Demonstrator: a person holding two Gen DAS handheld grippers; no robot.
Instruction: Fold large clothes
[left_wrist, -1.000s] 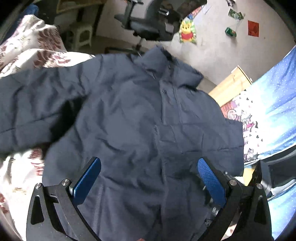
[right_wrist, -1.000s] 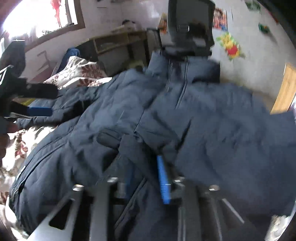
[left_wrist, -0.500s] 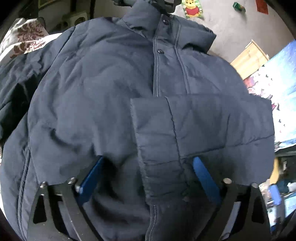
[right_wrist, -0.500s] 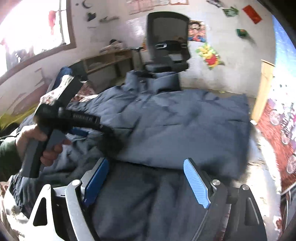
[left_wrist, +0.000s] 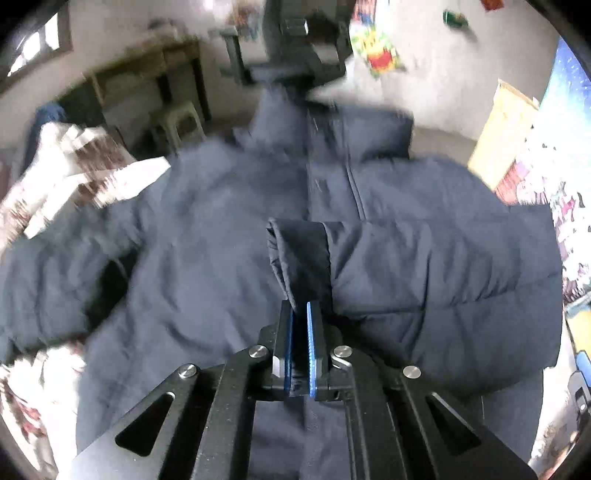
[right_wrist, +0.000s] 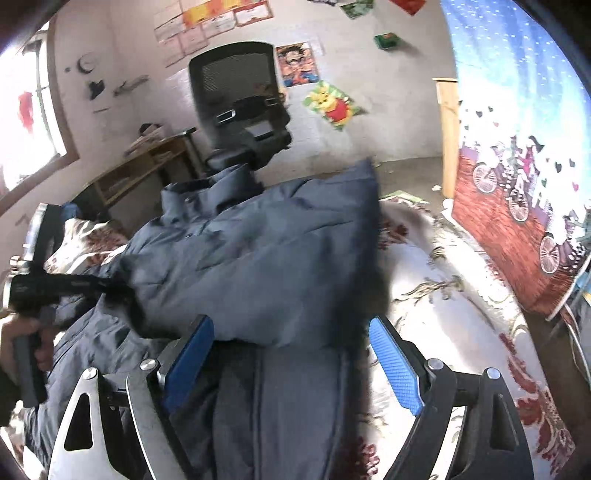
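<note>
A large dark navy padded jacket lies front up on a floral bedspread, collar far from me. Its right sleeve is folded across the chest. My left gripper is shut on the cuff of that sleeve, near the jacket's middle. In the right wrist view the jacket fills the centre, and the left gripper shows at the left, held by a hand. My right gripper is open and empty, its blue pads either side of the jacket's lower right part.
A black office chair stands beyond the collar. A wooden desk and a stool stand at the far left. The floral bedspread shows to the right of the jacket. A colourful hanging cloth borders the right.
My left gripper has shut on the sleeve cuff; it was open half a second ago. My right gripper let go of the jacket earlier and has drawn back to the right, open.
</note>
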